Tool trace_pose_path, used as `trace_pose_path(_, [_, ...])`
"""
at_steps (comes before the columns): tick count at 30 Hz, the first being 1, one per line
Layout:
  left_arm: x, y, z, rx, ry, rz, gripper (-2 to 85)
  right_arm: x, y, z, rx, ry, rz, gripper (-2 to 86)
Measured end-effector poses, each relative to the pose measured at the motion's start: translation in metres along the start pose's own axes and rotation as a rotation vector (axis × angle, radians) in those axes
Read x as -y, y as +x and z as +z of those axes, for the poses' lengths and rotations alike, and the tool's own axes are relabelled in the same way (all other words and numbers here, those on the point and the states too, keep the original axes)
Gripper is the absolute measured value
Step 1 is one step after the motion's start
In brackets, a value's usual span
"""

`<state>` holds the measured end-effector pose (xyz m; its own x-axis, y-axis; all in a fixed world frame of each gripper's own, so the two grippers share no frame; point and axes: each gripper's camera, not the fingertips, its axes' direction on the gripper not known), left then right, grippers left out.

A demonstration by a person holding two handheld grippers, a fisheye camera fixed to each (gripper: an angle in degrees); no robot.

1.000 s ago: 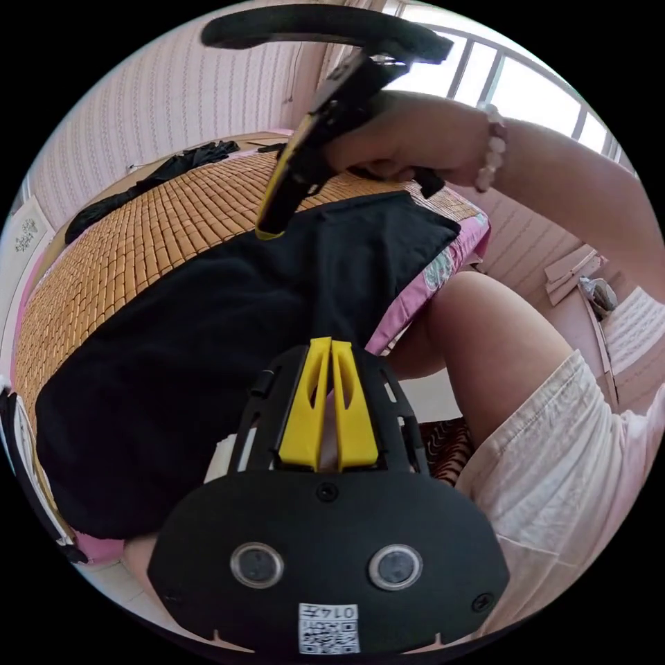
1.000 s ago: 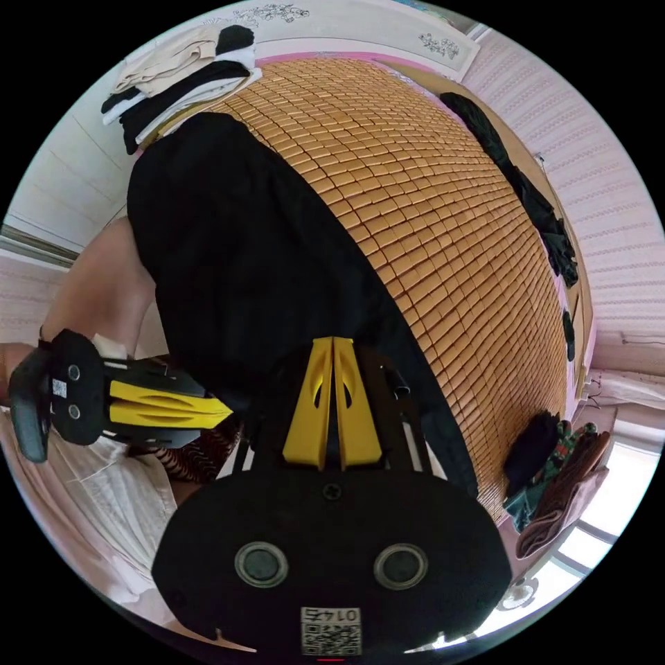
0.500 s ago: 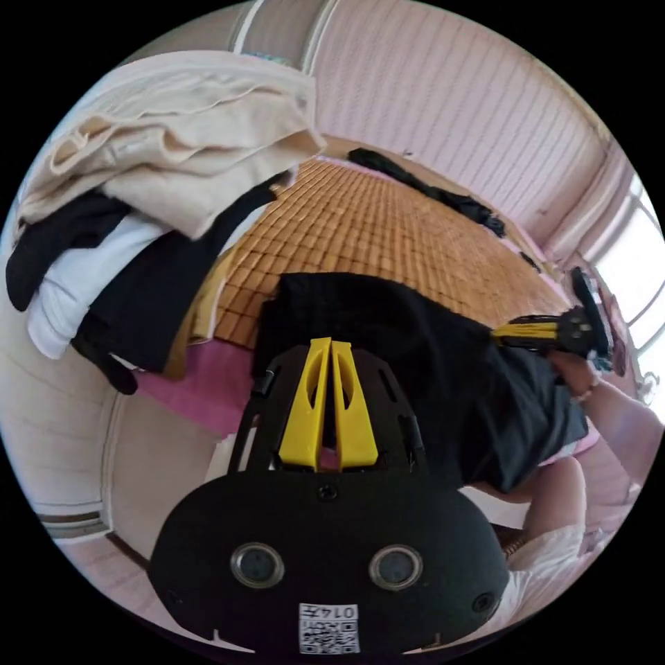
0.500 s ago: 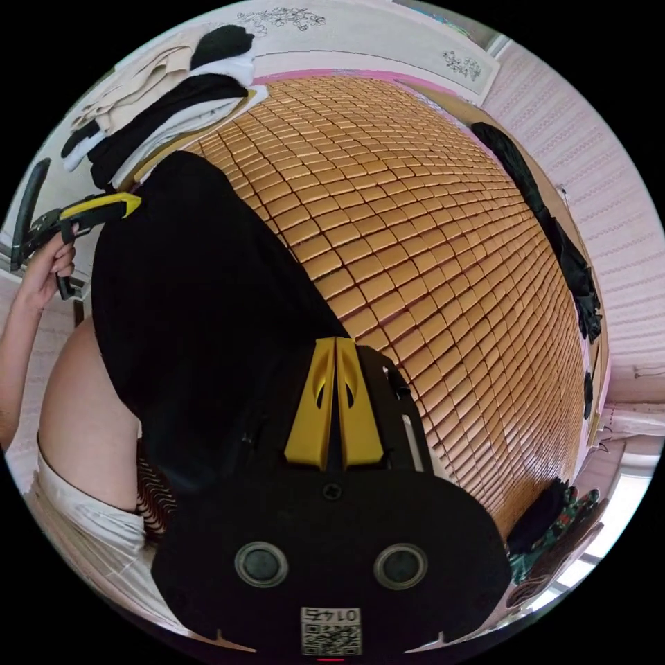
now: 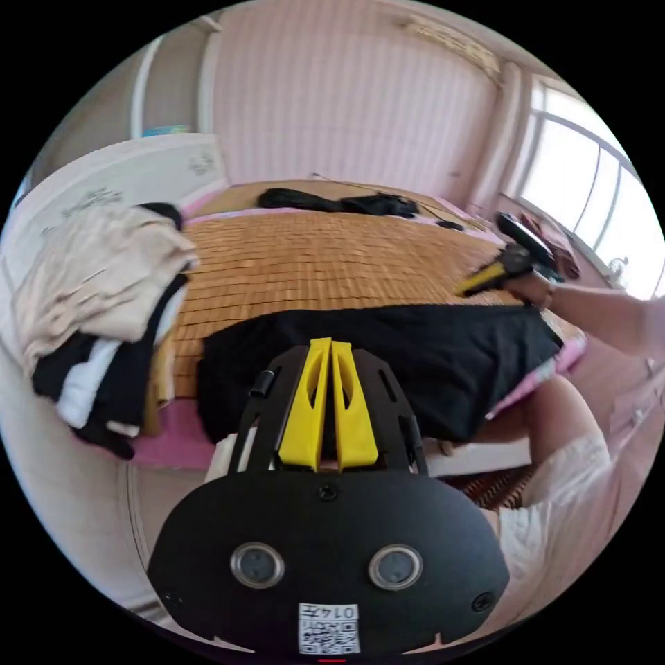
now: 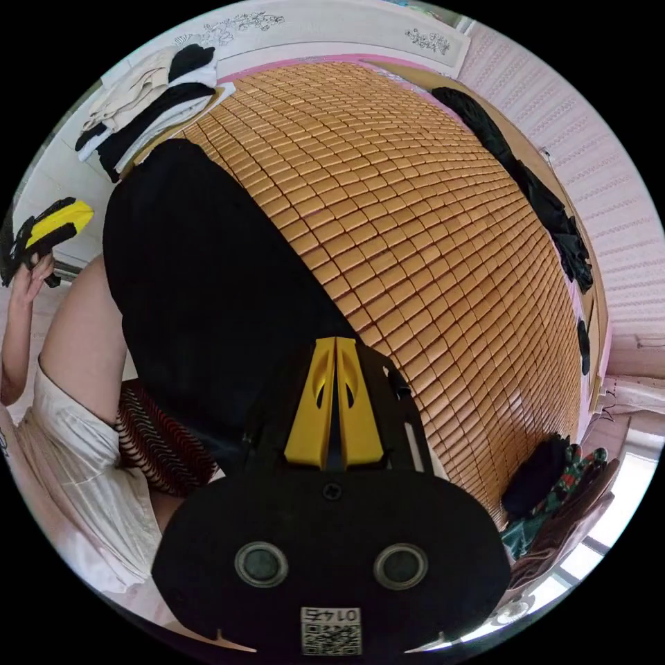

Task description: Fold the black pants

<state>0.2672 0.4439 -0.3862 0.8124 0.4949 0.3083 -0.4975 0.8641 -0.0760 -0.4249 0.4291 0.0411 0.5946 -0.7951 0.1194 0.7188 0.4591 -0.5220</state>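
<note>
Flat along the near edge of the woven bamboo mat (image 6: 429, 228): black pants (image 5: 443, 357), folded into one long dark band, no seams or pockets discernible, stretched just beyond the left gripper (image 5: 331, 345) tips. Left gripper lifted off the cloth, yellow jaws pressed together, pinching nothing. Right gripper (image 6: 335, 343) low over the pants' other end, jaws likewise closed; whether cloth sits between them, cannot tell. Held out at the far end of the pants, a hand (image 5: 533, 285) around the right gripper's handle. Coded sticker on each gripper body, left unread.
</note>
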Motion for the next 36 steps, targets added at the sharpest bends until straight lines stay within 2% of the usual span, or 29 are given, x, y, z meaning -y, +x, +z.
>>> trace_pose_path(1, [0.007,0.042,0.021,-0.132,-0.037,0.085,-1.0,-0.004,0.0,0.006,0.003,-0.03,-0.013,-0.4])
trace_pose_path(2, [0.009,0.065,0.032,-0.194,-0.051,0.126,-1.0,-0.005,-0.001,0.012,0.01,-0.044,-0.023,-0.5])
trace_pose_path(4, [0.013,0.163,0.075,-0.323,-0.123,0.322,-1.0,-0.001,-0.004,0.02,0.011,-0.055,-0.032,-0.5])
trace_pose_path(7, [0.004,0.246,0.127,-0.231,-0.23,0.482,-1.0,0.007,-0.006,0.044,-0.021,-0.121,-0.032,-0.5])
trace_pose_path(9, [-0.005,0.265,0.158,-0.261,-0.317,0.498,-1.0,0.006,-0.005,0.046,-0.051,-0.107,-0.02,-0.5])
trace_pose_path(11, [-0.019,0.276,0.185,-0.239,-0.375,0.518,-1.0,0.009,-0.001,0.05,-0.059,-0.175,-0.04,-0.6])
trace_pose_path(14, [-0.032,0.286,0.194,-0.241,-0.32,0.538,-1.0,0.017,0.005,0.056,-0.047,-0.3,-0.085,-0.6])
trace_pose_path(18, [-0.042,0.307,0.204,-0.197,-0.328,0.536,-1.0,0.003,0.014,0.063,-0.035,-0.312,-0.111,-0.5])
trace_pose_path(24, [-0.062,0.339,0.225,-0.135,-0.295,0.65,-1.0,-0.054,0.05,0.066,0.089,-0.175,0.023,-0.5])
trace_pose_path(27, [-0.063,0.342,0.237,-0.173,-0.312,0.617,-1.0,-0.1,0.064,0.067,0.132,-0.024,0.13,-0.6])
trace_pose_path(30, [-0.063,0.34,0.246,-0.231,-0.323,0.554,-1.0,-0.161,0.073,0.064,0.181,0.104,0.28,-0.6])
trace_pose_path(32, [-0.064,0.343,0.241,-0.187,-0.289,0.538,-0.9,-0.23,0.076,0.054,0.251,0.257,0.372,-0.7])
trace_pose_path(36, [-0.059,0.343,0.217,-0.203,-0.19,0.48,-0.5,-0.351,0.09,0.046,0.222,0.375,0.553,-0.5])
